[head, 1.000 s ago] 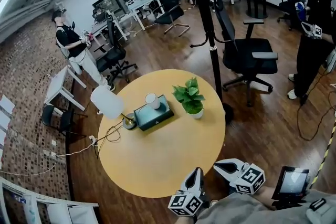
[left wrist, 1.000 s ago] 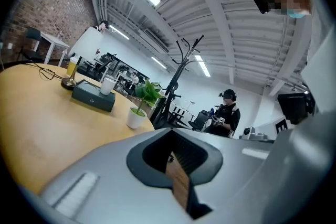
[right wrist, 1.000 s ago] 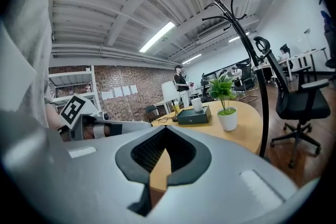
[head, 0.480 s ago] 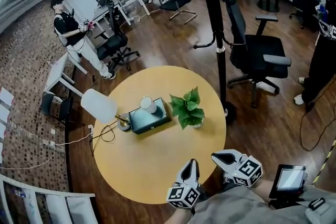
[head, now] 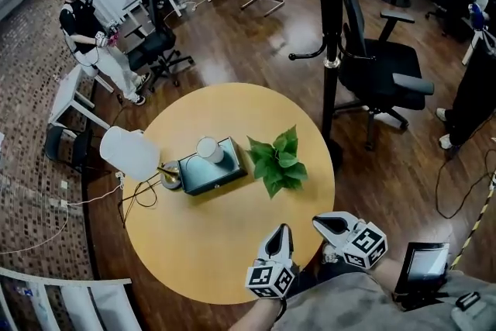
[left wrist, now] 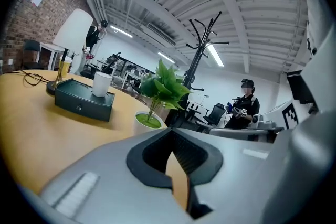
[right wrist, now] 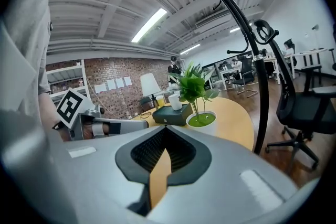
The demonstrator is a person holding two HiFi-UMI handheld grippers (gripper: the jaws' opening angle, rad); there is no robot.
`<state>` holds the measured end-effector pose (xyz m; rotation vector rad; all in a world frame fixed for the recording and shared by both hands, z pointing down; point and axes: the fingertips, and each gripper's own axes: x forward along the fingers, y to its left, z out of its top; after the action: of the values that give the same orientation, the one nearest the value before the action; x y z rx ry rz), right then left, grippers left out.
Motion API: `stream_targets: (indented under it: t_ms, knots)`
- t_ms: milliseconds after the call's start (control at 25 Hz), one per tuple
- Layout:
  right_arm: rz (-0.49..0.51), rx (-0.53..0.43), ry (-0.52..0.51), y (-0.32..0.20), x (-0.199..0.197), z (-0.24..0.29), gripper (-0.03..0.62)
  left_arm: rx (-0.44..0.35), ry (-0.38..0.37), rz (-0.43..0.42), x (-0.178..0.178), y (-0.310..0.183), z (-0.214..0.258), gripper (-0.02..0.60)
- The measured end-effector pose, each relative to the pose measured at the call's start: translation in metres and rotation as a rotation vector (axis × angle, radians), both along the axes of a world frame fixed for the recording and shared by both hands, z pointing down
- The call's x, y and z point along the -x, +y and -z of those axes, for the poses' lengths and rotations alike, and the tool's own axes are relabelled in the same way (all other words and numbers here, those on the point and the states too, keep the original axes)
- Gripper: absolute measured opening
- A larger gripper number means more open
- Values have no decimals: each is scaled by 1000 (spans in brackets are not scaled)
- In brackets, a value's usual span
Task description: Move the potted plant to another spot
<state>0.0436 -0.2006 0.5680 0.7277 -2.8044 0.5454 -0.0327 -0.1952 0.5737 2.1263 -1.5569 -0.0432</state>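
Potted plant untouched at two o'clock on the table; left gripper and right gripper clenched, empty: reach pending, I'd say, and the jaws must open first.

The table looks like smooth, matt light wood; the floor is dark glossy wood; the wall is rough brick; the plant pot is smooth white.
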Motion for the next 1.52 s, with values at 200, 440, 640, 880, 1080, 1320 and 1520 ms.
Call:
stream_targets:
  t_ms: [200, 440, 640, 880, 1080, 1320, 1520]
  knots:
    - [-14, 5, 31, -26, 2, -24, 1, 33, -36, -9, 8, -23, -32, 0]
    - [-12, 32, 61, -57, 10, -69, 0, 64, -92, -26, 14, -53, -79, 0]
    - [14, 67, 82, -76, 17, -100, 0, 98, -133, -40, 16, -74, -111, 1]
    - [77, 29, 126, -102, 17, -115, 31, 72, -209, -79, 16, -104, -122, 48]
    - [113, -18, 169, -122, 21, -122, 158, 31, -208, -163, 21, -122, -125, 214]
    - [170, -86, 230, -145, 29, -130, 255, -33, -263, -315, 22, -143, -129, 352]
    - [228, -141, 270, -159, 34, -134, 308, -58, -335, -436, 17, -155, -135, 414]
